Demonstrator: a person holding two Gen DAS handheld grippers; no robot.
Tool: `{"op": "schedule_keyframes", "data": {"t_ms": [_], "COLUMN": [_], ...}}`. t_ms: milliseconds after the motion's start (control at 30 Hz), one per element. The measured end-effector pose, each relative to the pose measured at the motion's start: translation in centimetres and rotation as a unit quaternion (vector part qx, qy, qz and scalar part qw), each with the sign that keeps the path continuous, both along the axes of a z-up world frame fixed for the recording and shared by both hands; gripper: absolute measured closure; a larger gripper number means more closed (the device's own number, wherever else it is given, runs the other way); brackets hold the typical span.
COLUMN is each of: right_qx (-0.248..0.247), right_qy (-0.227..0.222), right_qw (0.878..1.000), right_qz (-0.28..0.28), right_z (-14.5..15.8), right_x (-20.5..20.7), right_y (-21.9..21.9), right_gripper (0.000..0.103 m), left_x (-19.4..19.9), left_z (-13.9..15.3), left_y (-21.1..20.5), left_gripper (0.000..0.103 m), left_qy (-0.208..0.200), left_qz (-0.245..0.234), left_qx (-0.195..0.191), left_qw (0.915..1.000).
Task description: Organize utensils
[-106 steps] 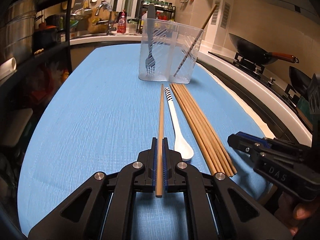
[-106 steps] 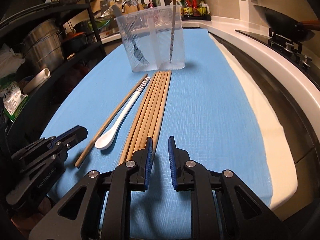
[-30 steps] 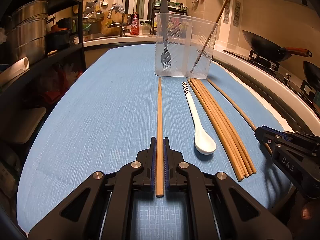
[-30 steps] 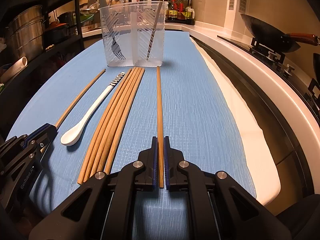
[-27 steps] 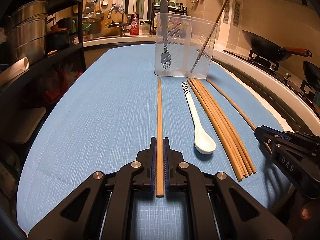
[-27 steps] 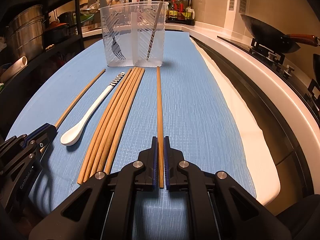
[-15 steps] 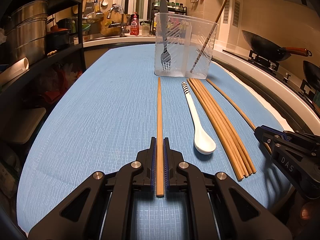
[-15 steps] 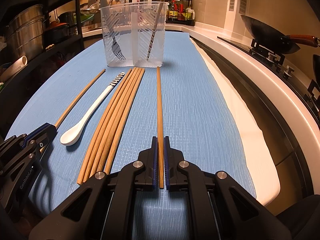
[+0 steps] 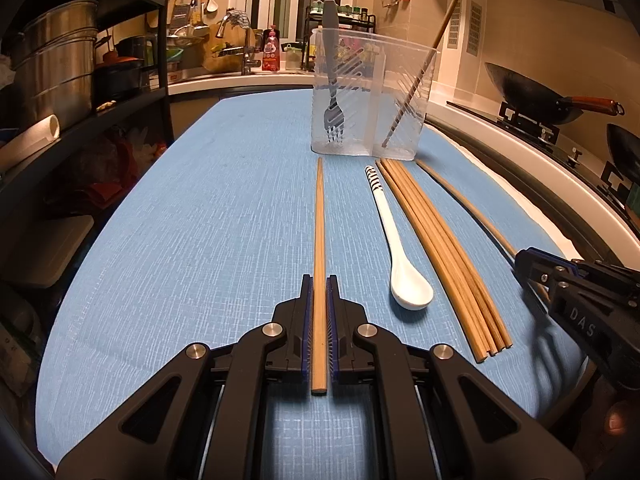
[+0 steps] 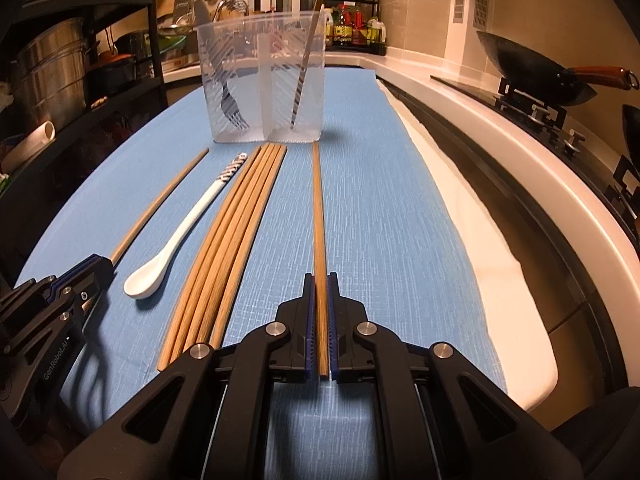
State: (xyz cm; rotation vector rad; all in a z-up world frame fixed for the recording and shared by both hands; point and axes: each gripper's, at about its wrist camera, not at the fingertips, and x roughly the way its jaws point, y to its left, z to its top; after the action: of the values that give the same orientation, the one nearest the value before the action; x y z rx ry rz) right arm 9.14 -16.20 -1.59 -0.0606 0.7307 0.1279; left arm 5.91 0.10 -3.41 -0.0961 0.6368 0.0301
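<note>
Pinching one chopstick (image 9: 319,240) apiece, the left gripper (image 9: 319,296) and right gripper (image 10: 320,296) have fingers pressed together on rear ends lying along the surface (image 9: 200,220). Risk: long overhang may swing, striking the divided holder (image 9: 370,96) rim.

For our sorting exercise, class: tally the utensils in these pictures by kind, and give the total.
Chopsticks: 8
Spoon: 1
Fork: 1
Total: 10

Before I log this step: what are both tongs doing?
Left tongs: shut on a chopstick.
Right tongs: shut on another chopstick.
</note>
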Motion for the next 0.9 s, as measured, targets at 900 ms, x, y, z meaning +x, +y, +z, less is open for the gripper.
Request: {"op": "schedule_keyframes", "data": {"t_ms": [900], "right_qx": [0.019], "right_qy": [-0.139], "right_qw": [0.988], "right_qz": [0.071], "right_z": [16.0], "right_x": [-2.6], "right_y": [-1.8], "right_gripper": [0.097], "left_x": [-1.5], "left_z": [14.7], "left_y": [2.7], "left_gripper": [0.096], "left_qy": [-0.118], "left_qz": [-0.030], "left_qx": [-0.007], "left_qw": [0.9925]}}
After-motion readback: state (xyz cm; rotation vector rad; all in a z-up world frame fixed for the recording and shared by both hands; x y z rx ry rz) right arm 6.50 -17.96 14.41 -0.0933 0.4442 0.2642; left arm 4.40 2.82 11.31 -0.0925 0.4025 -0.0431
